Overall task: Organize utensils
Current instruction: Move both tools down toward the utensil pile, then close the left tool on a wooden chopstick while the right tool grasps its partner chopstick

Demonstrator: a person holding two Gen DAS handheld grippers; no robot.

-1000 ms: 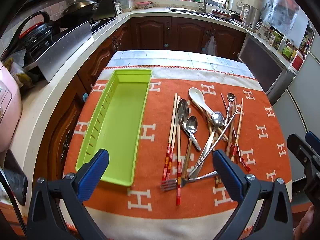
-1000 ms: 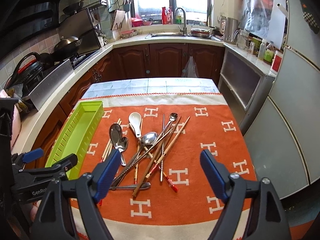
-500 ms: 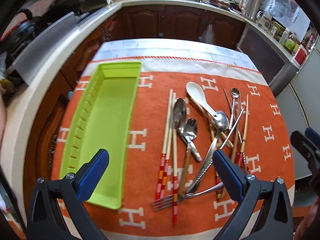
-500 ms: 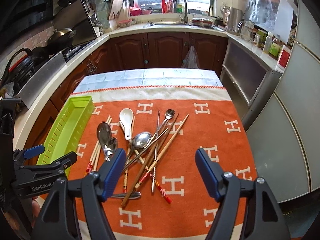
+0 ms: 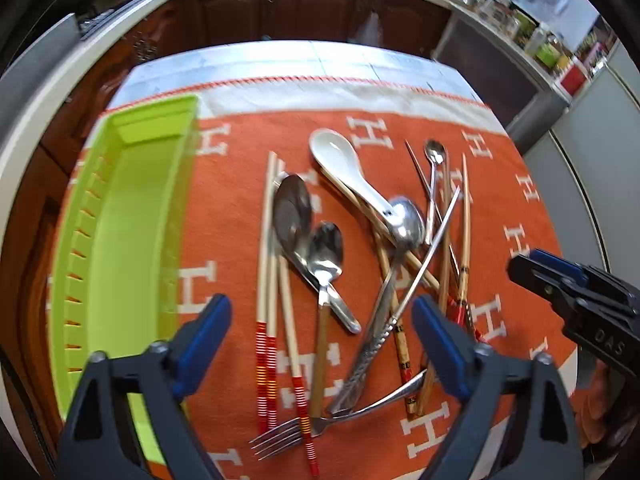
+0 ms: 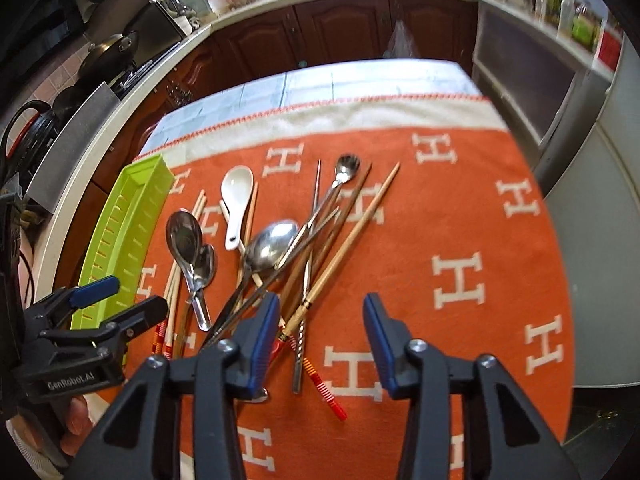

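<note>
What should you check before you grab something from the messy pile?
1. Green tray has room: ok, nothing in it.
2. Left gripper open, nothing held: ok; its fingers have just been closing.
3. Right gripper free: ok; fingers just been closing, only cloth between them.
4. One piece lies loose: not ok, chopsticks, spoons and fork cross.
5. White spoon free to lift: cannot tell.

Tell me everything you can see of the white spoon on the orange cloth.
The white spoon is a short, glossy soup spoon, ceramic by its look, with a deep oval bowl and a thick grooved handle. It lies flat, bowl up and empty, bowl toward the far edge of the orange cloth. Its handle end meets the bowl of a large metal spoon, and it seems to rest across light wooden chopsticks. No hand-held gripper touches it.
</note>
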